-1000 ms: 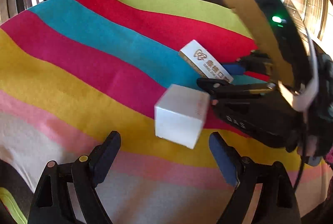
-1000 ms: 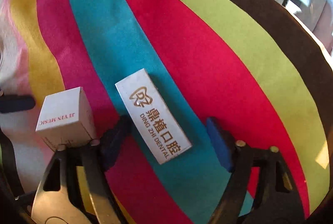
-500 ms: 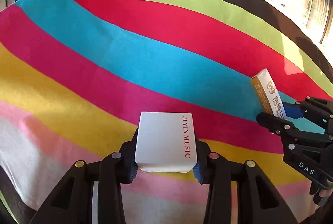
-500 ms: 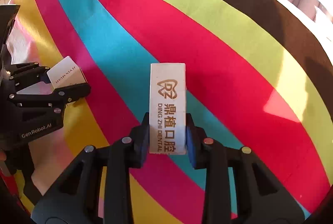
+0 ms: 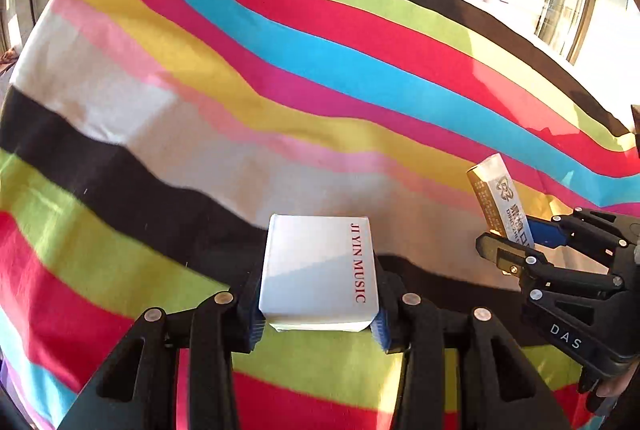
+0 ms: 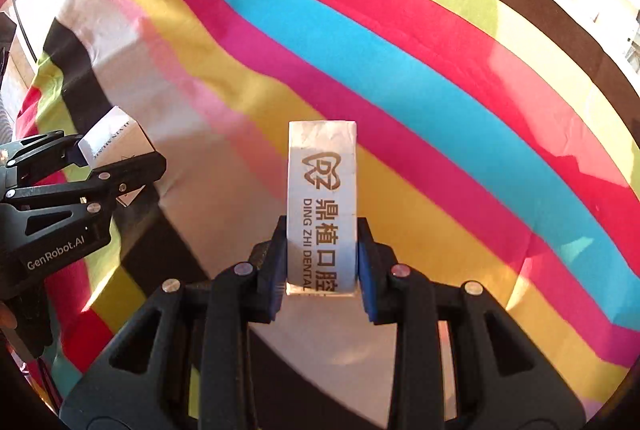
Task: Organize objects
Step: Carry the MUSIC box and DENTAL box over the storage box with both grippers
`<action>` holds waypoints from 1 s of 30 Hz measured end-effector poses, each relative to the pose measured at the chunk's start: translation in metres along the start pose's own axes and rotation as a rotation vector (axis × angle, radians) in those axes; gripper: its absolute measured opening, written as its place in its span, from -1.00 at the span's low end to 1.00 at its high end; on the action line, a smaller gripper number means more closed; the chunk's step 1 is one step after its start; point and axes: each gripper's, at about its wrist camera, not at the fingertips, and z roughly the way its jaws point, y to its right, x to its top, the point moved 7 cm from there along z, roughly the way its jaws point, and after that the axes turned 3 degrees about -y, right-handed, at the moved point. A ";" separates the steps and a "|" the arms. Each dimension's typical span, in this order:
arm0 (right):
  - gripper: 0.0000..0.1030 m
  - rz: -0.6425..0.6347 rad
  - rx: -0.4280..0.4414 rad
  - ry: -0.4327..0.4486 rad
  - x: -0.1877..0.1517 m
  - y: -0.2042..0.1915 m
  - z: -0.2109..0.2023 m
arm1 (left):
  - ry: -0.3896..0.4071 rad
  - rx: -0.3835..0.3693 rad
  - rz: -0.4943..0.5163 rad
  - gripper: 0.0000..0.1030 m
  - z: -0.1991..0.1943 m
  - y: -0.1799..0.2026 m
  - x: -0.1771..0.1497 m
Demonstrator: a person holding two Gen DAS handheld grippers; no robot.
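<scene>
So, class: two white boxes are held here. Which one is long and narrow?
The dental box in the right gripper, with gold print. The music box in the left gripper is squarish, with red lettering.

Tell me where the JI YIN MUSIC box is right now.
The JI YIN MUSIC box sits clamped in the left tool, low centre in the left wrist view, above the striped cloth.
</scene>
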 end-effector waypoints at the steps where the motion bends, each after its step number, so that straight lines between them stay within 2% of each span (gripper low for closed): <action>1: -0.33 -0.001 -0.003 0.000 -0.009 0.001 -0.004 | 0.003 -0.005 -0.006 -0.18 -0.009 -0.004 -0.004; 8: -0.33 -0.033 -0.018 0.003 -0.036 -0.040 -0.030 | 0.037 -0.015 -0.027 -0.18 -0.055 -0.004 -0.025; 14: -0.33 -0.072 -0.007 0.008 -0.085 -0.075 -0.059 | 0.050 -0.029 -0.019 -0.18 -0.084 -0.007 -0.055; 30: -0.33 -0.166 -0.072 0.031 -0.114 -0.115 -0.090 | 0.110 -0.022 -0.020 -0.18 -0.135 -0.035 -0.098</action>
